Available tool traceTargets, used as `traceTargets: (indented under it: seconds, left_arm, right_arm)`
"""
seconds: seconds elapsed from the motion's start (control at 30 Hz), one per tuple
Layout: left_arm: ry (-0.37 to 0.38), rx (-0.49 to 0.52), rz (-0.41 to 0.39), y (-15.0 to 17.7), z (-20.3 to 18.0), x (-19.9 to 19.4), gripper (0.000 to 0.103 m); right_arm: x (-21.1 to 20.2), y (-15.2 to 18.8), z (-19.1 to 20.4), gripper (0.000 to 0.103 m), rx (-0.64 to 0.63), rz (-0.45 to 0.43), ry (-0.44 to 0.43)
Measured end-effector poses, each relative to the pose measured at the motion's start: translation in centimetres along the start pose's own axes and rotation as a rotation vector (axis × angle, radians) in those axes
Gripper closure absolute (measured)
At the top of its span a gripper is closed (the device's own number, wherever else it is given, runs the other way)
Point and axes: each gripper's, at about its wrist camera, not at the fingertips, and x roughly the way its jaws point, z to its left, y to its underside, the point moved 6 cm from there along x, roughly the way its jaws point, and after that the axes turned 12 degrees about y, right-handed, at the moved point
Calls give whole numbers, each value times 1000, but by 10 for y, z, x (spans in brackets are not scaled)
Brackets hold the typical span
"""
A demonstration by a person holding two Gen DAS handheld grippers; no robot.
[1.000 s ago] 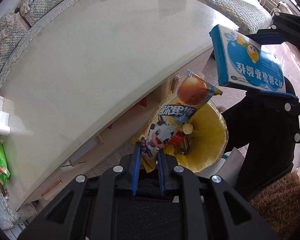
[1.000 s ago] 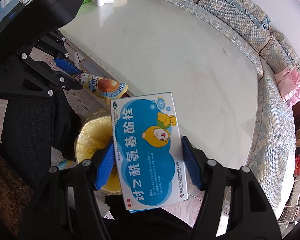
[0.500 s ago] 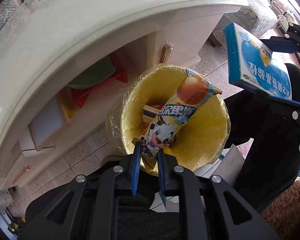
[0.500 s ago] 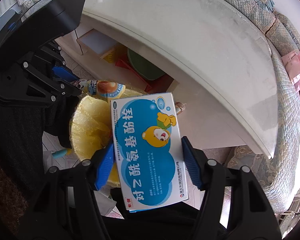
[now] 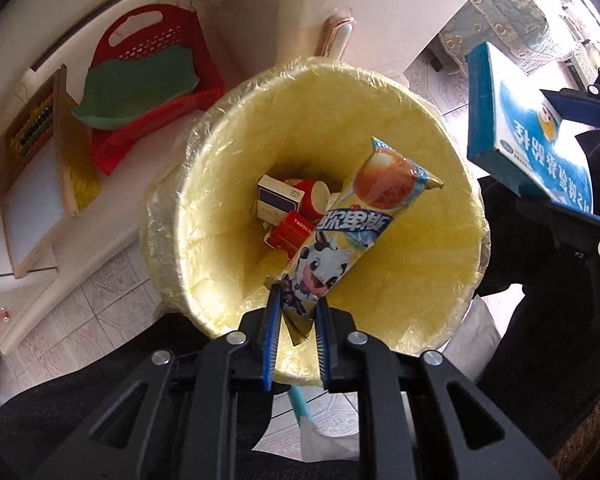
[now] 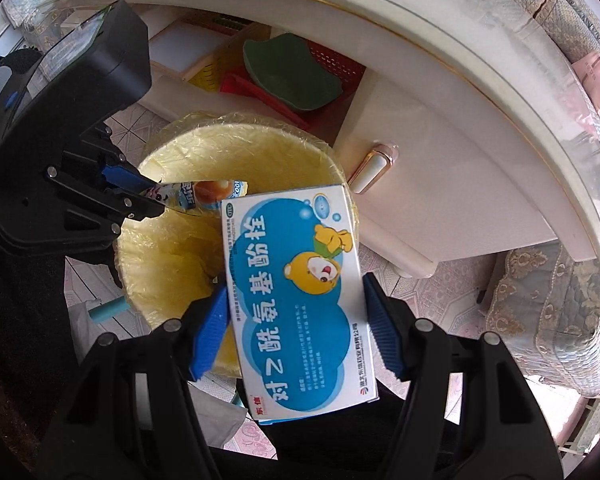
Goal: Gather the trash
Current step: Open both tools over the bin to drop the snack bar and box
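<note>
One yellow-lined trash bin (image 5: 220, 184), already holding about three small cartons and a red cup (image 5: 310, 196), is standing on tiled floor beside a white table's (image 6: 480, 128) base. Two grippers are hovering above it. The left gripper (image 5: 296, 312), jaws nearly closed, is pinching the lower end of one ice-cream wrapper (image 5: 352, 232), which is hanging over the bin's open mouth. The right gripper (image 6: 296, 300), jaws spread wide, is clamping one blue medicine box (image 6: 296, 300) by its long edges, overlapping the bin's right rim. A red basket (image 5: 148, 64) and green tray (image 5: 136, 96) are sitting on the table's lower shelf.
</note>
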Motion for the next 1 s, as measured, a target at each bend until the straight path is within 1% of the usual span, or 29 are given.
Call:
traceTargets:
  seconds: [0.1, 0.4, 0.5, 0.63, 0.77, 1.0]
  left_arm:
    - [36, -53, 9, -2, 7, 16, 87]
    - [57, -124, 48, -10, 19, 53, 87]
    - [59, -130, 54, -13, 21, 57, 87]
    - [83, -150, 58, -14, 24, 62, 87]
    - [93, -169, 65, -13, 29, 66, 87]
    - [96, -160, 72, -13, 25, 72, 87]
  right_arm:
    - [13, 1, 3, 40, 15, 19, -11]
    - [45, 1, 10, 40, 47, 73, -44]
    - [55, 1, 14, 40, 51, 89, -57]
    - [68, 4, 20, 40, 60, 113, -73]
    - [78, 4, 21, 40, 61, 128, -69]
    - [88, 4, 20, 40, 75, 148, -101]
